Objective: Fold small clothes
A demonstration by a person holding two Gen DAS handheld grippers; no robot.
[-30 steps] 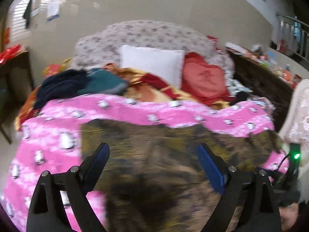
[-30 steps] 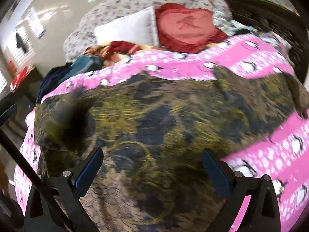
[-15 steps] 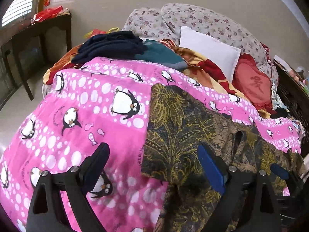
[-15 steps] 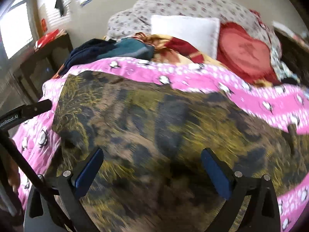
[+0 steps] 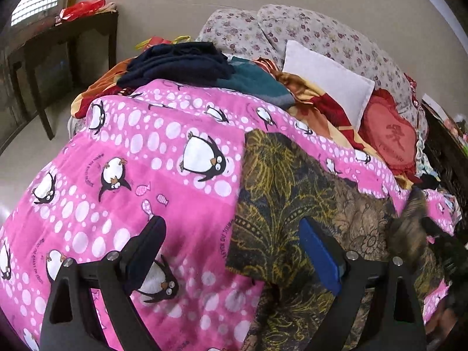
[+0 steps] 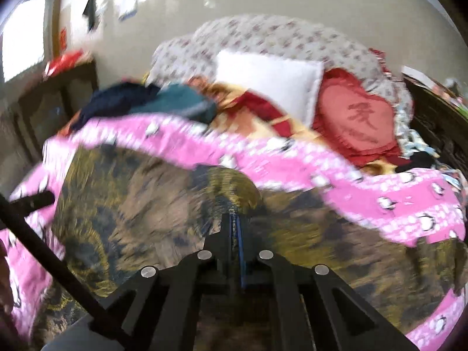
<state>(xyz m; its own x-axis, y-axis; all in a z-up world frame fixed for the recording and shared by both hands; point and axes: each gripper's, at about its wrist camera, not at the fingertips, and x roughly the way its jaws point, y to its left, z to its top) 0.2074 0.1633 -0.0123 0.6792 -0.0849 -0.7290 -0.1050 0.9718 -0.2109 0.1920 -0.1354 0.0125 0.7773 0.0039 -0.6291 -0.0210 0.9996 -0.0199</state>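
Currently the patterned garment [image 5: 280,193] lies spread on the pink penguin blanket [image 5: 163,158], the left gripper [image 5: 231,251] hanging wide and empty over its left edge, the right gripper [image 6: 235,228] pinched tight on a raised fold of it.

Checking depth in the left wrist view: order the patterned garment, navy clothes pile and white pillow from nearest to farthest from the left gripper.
From the left gripper:
1. Patterned garment, at its right finger.
2. Navy clothes pile, upper middle, beyond the pink blanket.
3. White pillow, upper right, against the floral pillows.
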